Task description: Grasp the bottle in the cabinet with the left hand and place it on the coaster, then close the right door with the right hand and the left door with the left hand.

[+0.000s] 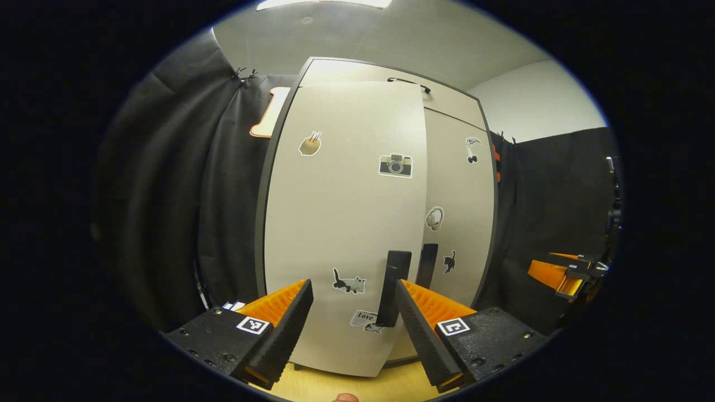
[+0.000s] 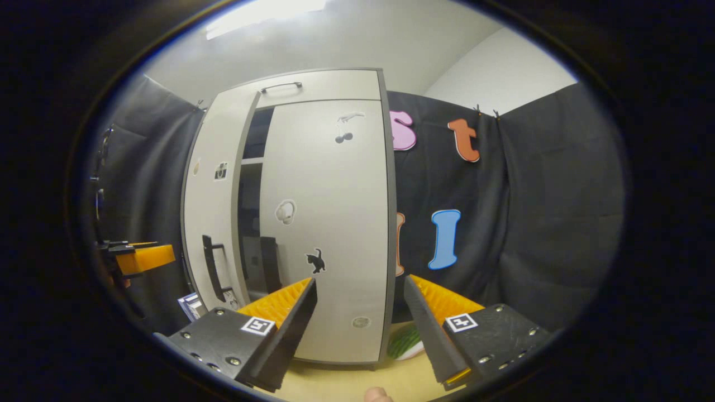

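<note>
Left gripper view is showing you holding the left gripper (image 1: 352, 318) wide and empty, the left door (image 1: 346, 223) standing slightly ajar just ahead, its upright handle (image 1: 394, 287) lying between your jaws toward the right one, the cabinet's (image 2: 313, 84) contents hidden, bottle unseen.

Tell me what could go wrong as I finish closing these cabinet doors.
1. The left door is ajar, a dark gap showing beside the right door. A push off the handle may leave it unlatched.
2. The left tongs are open right at that handle; a finger could snag behind it.
3. The right tongs hover open near the right door and might bump it.
</note>
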The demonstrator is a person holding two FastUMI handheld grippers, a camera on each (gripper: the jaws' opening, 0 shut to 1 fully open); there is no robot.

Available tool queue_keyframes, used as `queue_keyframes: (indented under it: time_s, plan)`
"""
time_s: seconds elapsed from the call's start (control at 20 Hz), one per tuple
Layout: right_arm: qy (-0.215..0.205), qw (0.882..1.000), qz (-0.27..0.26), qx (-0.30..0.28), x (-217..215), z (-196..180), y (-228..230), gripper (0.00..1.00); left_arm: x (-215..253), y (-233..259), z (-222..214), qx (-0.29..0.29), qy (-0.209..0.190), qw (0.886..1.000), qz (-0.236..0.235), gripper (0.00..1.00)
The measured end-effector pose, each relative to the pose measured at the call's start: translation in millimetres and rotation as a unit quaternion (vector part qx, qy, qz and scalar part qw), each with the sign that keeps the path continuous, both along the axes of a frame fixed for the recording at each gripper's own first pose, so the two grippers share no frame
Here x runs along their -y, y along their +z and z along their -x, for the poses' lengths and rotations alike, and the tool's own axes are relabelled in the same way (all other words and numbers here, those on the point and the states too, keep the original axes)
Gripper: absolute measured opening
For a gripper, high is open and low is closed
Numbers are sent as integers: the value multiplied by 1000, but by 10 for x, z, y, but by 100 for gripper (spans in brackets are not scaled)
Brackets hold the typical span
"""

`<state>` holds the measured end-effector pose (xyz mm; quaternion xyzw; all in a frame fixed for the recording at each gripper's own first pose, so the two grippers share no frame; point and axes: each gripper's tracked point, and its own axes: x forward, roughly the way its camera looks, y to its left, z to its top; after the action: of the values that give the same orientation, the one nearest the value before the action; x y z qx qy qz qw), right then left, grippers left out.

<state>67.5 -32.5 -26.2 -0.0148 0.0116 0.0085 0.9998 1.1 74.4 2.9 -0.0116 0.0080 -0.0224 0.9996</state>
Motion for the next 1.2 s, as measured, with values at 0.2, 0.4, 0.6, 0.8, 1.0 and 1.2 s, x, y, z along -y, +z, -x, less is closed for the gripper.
queue_keyframes:
  time_s: [0.2, 0.4, 0.6, 0.8, 1.0, 1.2]
  plan:
    - [-1, 1000, -1, -1, 30, -2, -12, 92, 16, 4, -2, -1, 2, 1000, -4, 94]
    - [-2, 1000, -3, 0, 61, 8, -8, 92, 43, -7, -7, -3, 0, 1000, -3, 94]
    - [-6, 1000, 1, -2, 118, 27, -16, 93, 121, -2, -12, -4, -9, 1000, -5, 94]
    - [-8, 1000, 0, 1, 159, 57, 10, 95, 159, 20, -8, -2, -9, 1000, -7, 94]
    - [-8, 1000, -2, 5, 182, 78, 53, 92, 190, 60, 27, 1, -6, 1000, -5, 94]
    - [-6, 1000, -5, 8, 188, 98, 88, 92, 219, 101, 66, 3, -4, 1000, -10, 94]
